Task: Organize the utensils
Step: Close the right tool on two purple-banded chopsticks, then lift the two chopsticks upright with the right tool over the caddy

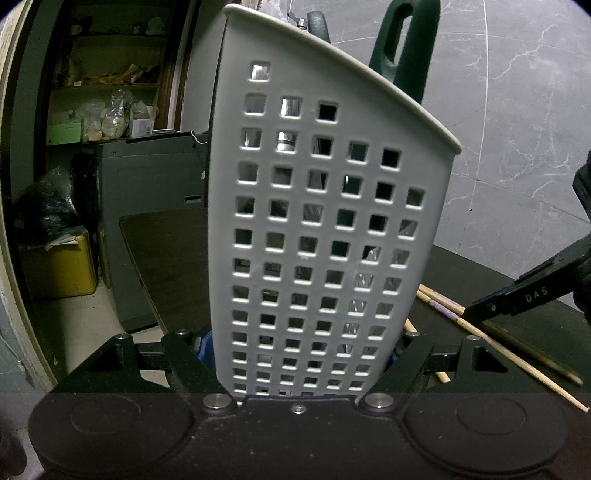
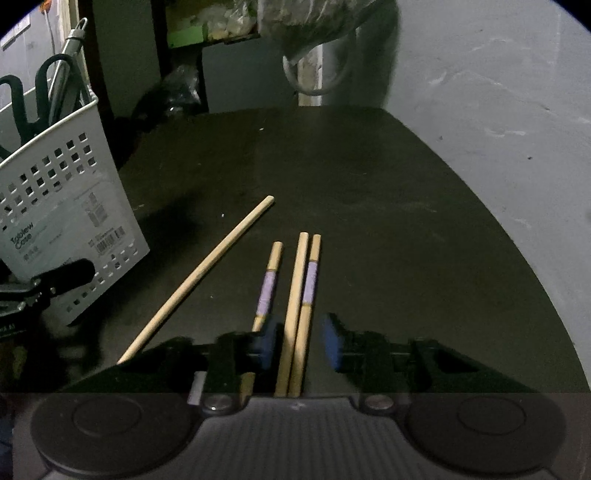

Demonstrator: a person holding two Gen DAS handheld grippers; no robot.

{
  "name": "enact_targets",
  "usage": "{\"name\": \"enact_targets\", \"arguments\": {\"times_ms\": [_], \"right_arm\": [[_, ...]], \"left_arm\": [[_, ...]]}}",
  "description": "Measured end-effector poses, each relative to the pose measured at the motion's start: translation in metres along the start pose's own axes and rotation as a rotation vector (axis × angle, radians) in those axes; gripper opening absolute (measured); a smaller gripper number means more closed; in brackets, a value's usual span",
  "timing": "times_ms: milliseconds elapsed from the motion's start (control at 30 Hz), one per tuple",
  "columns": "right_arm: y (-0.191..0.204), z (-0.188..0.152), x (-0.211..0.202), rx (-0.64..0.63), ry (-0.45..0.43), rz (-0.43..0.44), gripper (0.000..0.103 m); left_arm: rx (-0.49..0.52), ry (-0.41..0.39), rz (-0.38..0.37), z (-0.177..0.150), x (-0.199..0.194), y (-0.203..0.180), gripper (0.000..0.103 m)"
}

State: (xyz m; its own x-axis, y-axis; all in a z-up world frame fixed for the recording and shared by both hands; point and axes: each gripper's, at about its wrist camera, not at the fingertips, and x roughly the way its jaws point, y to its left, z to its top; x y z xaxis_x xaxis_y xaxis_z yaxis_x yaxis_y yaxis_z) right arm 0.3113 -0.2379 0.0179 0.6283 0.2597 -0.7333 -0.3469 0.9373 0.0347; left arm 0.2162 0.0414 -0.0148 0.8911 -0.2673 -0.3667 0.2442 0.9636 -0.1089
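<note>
We see the left gripper [image 1: 301, 354] clamped on a white perforated utensil basket [image 1: 325, 221], its fingers [image 1: 184, 362] pressed against the basket's two lower sides so that the container fills the middle of the left wrist view and stands tilted. Above its rim rise a dark green handle [image 1: 404, 48] with a long slot and a second dark handle [image 1: 318, 24] beside it; shiny metal shows through some of the square holes. In the right wrist view the same basket sits at the left edge of the dark tabletop [image 2: 369, 177], with black scissor loops [image 2: 44, 85] and a metal utensil [image 2: 68, 59] sticking out of it and a printed label on its side. On the tabletop lie four wooden chopsticks: one plain chopstick [image 2: 199, 280] lies at an angle well to the left, one chopstick with a purple band [image 2: 267, 288] lies just left of the right gripper's left finger, and a plain one [image 2: 295, 295] and a second purple-banded chopstick [image 2: 308, 295] lie touching side by side between the fingers. The right gripper [image 2: 299, 345] hangs low over this pair with its blue pads [image 2: 332, 343] on either side; a gap shows on each side of the pair, so the fingers are not yet gripping them. Grey marbled wall tiles stand behind the tabletop, and cluttered shelves [image 1: 110, 92] fill the doorway at left.
</note>
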Motion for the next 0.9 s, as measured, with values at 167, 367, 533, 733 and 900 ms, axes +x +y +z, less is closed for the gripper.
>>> {"name": "enact_targets", "arguments": {"times_ms": [167,367,533,733,900], "right_arm": [[-0.002,0.009,0.003,0.003,0.051,0.009,0.016],[-0.009,0.023,0.011,0.021,0.101,0.054,0.025],[-0.005,0.028,0.013,-0.011,0.120,0.027,0.014],[-0.008,0.035,0.013,0.014,0.154,0.040,0.013],[-0.017,0.030,-0.004,0.061,0.004,0.099,0.013]], "left_arm": [[0.000,0.000,0.000,0.000,0.000,0.000,0.079],[0.000,0.000,0.000,0.000,0.000,0.000,0.079],[0.000,0.000,0.000,0.000,0.000,0.000,0.079],[-0.003,0.001,-0.007,0.000,0.001,0.003,0.079],[-0.003,0.000,-0.011,0.000,0.002,0.004,0.079]]}}
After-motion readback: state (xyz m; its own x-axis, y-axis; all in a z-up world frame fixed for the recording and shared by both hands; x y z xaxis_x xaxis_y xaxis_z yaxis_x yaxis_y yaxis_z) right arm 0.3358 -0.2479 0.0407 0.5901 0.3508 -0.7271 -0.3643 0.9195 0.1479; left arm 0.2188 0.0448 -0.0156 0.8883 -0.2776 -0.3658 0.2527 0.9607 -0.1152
